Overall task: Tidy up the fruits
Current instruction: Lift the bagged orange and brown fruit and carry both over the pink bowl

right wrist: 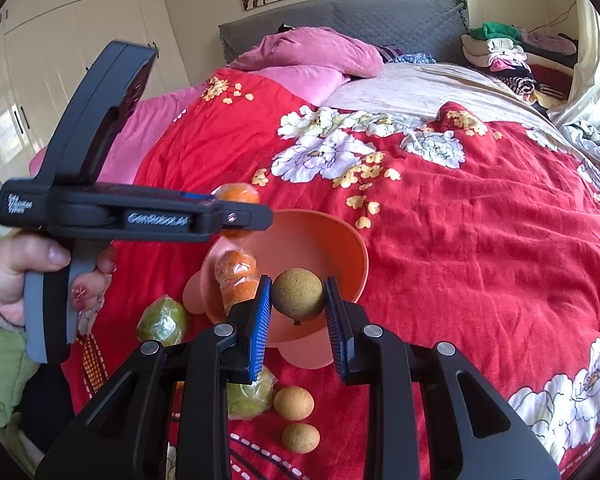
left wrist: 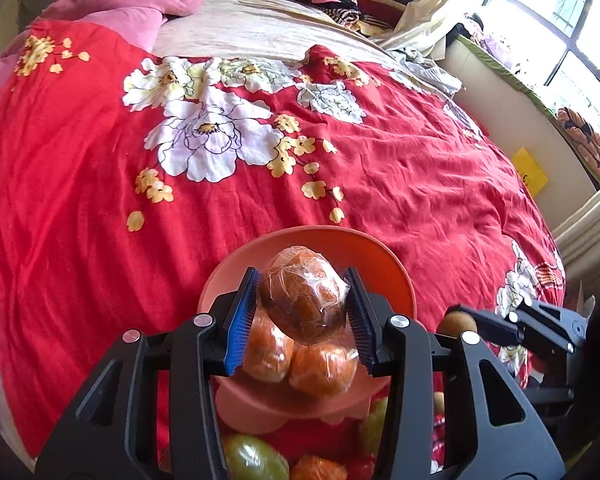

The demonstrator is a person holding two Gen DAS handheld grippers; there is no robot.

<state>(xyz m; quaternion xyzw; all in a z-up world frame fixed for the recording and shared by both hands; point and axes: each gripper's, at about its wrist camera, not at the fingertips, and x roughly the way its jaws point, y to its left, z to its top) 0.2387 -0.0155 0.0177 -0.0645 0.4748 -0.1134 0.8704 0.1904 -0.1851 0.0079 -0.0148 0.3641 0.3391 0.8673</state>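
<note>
1. You had both grippers loaded over the orange bowl on the red floral bedspread; the step in hand looked like delivery, not picking.
2. Your left gripper was clamped on a plastic-wrapped orange, held above the bowl, where two more wrapped oranges already lay together against its near side.
3. Your right gripper was closed on a brown round fruit, carried over the bowl's near rim.
4. Loose fruit remained on the spread beside the bowl: a wrapped green fruit, another green one under your right gripper, and two small brown fruits.
5. My judgement: the next move called for lowering each fruit into the bowl before letting go, the brown one into the bare side, so nothing rolled off the pile.
6. Your hand on the left handle was well clear of the bowl.
</note>
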